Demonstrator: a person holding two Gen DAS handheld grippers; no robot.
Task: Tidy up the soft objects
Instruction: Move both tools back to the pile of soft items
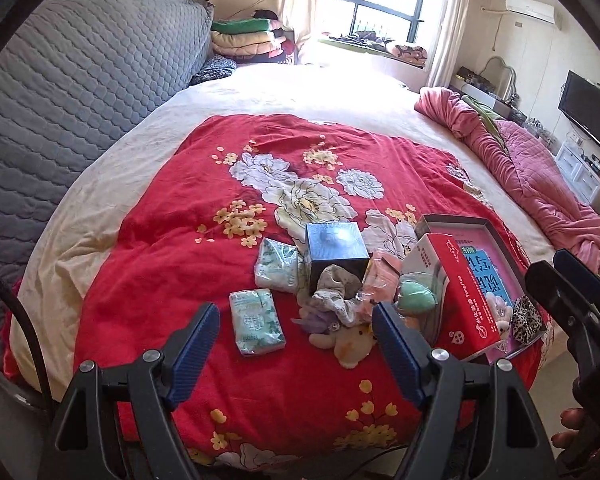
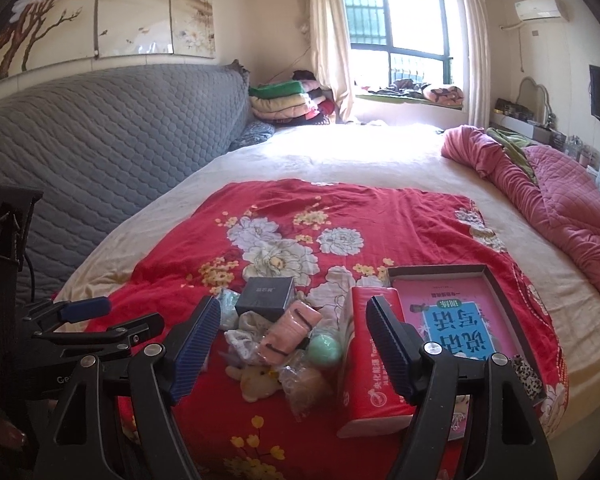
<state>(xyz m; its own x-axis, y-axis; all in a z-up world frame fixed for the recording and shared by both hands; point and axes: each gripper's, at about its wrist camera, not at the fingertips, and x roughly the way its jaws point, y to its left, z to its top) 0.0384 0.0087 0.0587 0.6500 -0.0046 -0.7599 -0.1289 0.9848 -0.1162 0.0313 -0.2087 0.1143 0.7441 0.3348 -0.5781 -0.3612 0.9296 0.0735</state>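
On a red flowered cloth (image 1: 204, 248) lies a small heap: two green-white tissue packs (image 1: 258, 322), a dark box (image 1: 336, 250), a frilly scrunchie (image 1: 336, 292), a cream plush toy (image 1: 348, 342), a pink packet (image 2: 290, 332) and a mint-green sponge (image 2: 325, 348). A red tissue box (image 2: 370, 364) leans on a shallow cardboard tray (image 2: 500, 276) holding a pink book and a leopard scrunchie (image 1: 526, 320). My left gripper (image 1: 296, 344) hovers open over the near tissue pack and plush toy. My right gripper (image 2: 292, 344) is open above the heap, holding nothing.
The cloth lies on a wide cream bed (image 1: 332, 92). A grey quilted headboard (image 1: 72, 92) runs along the left. A crumpled pink quilt (image 2: 560, 208) lies at the right edge. Folded blankets (image 2: 288, 104) are stacked by the window.
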